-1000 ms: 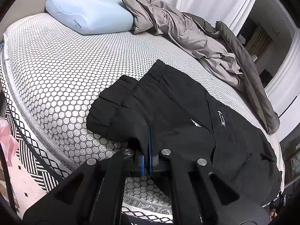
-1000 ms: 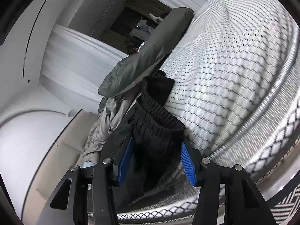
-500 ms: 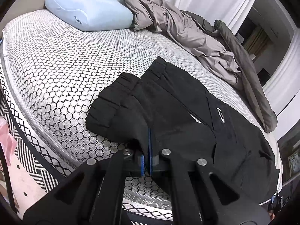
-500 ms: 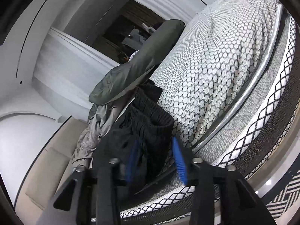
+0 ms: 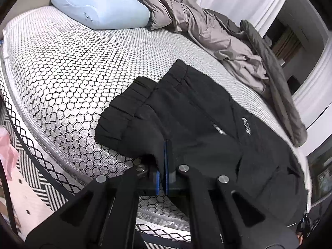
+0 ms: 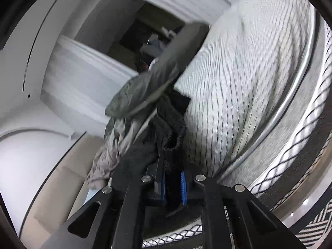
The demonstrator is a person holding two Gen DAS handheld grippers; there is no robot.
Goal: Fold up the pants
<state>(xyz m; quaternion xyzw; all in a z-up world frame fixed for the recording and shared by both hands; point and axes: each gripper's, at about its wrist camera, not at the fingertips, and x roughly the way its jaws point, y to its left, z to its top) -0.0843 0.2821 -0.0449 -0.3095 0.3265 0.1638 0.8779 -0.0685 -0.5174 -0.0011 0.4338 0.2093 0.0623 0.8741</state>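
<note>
Honeycomb-print mattress (image 5: 62, 78) is filling the left of the left wrist view, light blue pillow (image 5: 99, 10) lying at its head, crumpled grey duvet (image 5: 217, 35) bunching along the far side. Black pants (image 5: 197, 124) are lying spread near the bed's front edge. Left gripper (image 5: 165, 157) is pinching their near edge, jaws clamped. Right gripper (image 6: 173, 183) is clenching the ribbed cuff (image 6: 174, 143).

left gripper (image 5: 164, 155) clamped on black pants (image 5: 197, 120)
</note>
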